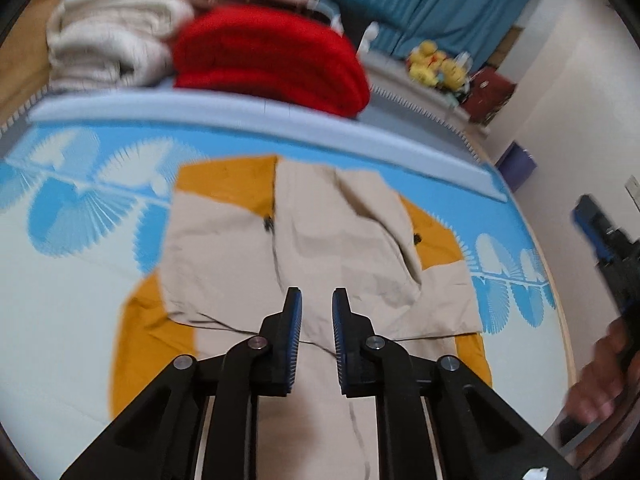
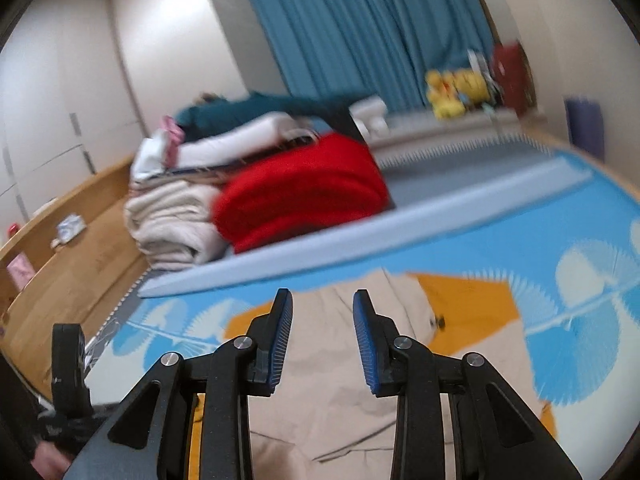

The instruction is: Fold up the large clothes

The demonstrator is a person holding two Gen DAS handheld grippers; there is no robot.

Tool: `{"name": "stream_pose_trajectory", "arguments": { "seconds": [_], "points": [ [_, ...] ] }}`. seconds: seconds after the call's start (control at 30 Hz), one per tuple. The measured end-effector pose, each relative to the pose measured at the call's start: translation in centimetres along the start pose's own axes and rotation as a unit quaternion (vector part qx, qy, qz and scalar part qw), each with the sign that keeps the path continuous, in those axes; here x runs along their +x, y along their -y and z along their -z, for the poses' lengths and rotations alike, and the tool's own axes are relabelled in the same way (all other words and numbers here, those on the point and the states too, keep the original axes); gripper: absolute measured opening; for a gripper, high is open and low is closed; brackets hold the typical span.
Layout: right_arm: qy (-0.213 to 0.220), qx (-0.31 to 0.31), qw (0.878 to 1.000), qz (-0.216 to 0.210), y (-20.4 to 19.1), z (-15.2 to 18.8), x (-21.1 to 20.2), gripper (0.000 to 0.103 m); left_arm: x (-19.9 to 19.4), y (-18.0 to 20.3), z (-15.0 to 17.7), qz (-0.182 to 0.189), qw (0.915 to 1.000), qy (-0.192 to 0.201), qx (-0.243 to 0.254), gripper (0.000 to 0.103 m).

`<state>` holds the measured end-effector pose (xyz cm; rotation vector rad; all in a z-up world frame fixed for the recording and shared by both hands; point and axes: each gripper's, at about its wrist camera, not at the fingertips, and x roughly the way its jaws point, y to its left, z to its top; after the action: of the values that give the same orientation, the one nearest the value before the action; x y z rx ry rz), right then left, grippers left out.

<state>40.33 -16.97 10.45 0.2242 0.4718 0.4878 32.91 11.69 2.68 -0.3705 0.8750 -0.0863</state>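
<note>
On the blue-and-white patterned bed cover (image 1: 68, 292), a beige and mustard garment (image 1: 320, 248) is laid out flat, partly folded, with beige panels turned over the mustard parts. Two small dark fasteners are seen on it, though blur prevents a closer reading.

Above the near part of the garment, the left tool (image 1: 317, 300) is held with its blue pads narrowly apart; nothing is seen between them and no cloth is touched. Also above the garment, the right tool (image 2: 322, 300) is held with a somewhat wider gap, likewise empty. At the right edge of the left wrist view, a hand (image 1: 600, 384) is seen on the other tool's handle.

Beyond the garment, past a pale blue ridge (image 1: 280, 120) across the bed, a folded red blanket (image 1: 272, 56) is stacked just beside folded cream bedding (image 1: 108, 40), the two touching. Further beyond the garment, yellow plush toys (image 2: 456, 88) are noted before a teal curtain (image 2: 360, 24). Both views are blurred.
</note>
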Motion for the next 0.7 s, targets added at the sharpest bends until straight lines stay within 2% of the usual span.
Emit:
{"name": "stream_pose_trajectory", "arguments": {
  "seconds": [0.07,0.17,0.23,0.33,0.4,0.47,0.57,0.67,0.7],
  "points": [
    [0.033,-0.018,0.999,-0.012,-1.3,-1.0,-4.3,0.023,-3.4,-0.9,0.9,0.0,0.9995,0.028,0.018,0.011],
    [0.076,-0.037,0.996,0.005,-2.7,-1.7,-11.6,0.021,-7.7,-2.8,3.2,-0.014,0.9984,0.049,0.024,0.011],
    [0.08,-0.024,0.996,0.001,-2.5,-1.3,-15.5,0.021,-10.0,-4.2,5.2,-0.021,0.9981,0.056,0.014,0.011],
    [0.078,-0.029,0.996,0.025,-1.7,1.1,-20.7,0.023,-12.6,-6.2,10.7,-0.042,0.9979,0.049,-0.011,0.009],
    [0.064,-0.025,0.997,0.045,-0.6,3.5,-22.9,0.026,-13.1,-6.8,14.4,-0.046,0.9978,0.037,-0.03,0.009],
    [0.033,-0.022,0.996,0.078,0.9,7.2,-24.5,0.032,-12.9,-7.0,18.9,-0.058,0.9974,0.01,-0.042,0.009],
    [-0.007,-0.031,0.992,0.126,2.8,12.7,-25.6,0.033,-11.6,-7.4,23.5,-0.068,0.9923,-0.074,-0.072,0.009],
    [-0.078,-0.049,0.978,0.187,4.6,18.8,-25.8,0.033,-11.7,-7.0,24.7,-0.079,0.991,-0.089,-0.062,0.009],
    [-0.092,-0.043,0.976,0.191,5.1,19.9,-26.1,0.033,-12.0,-6.9,24.7,-0.085,0.9914,-0.084,-0.053,0.009]
  ]
}}
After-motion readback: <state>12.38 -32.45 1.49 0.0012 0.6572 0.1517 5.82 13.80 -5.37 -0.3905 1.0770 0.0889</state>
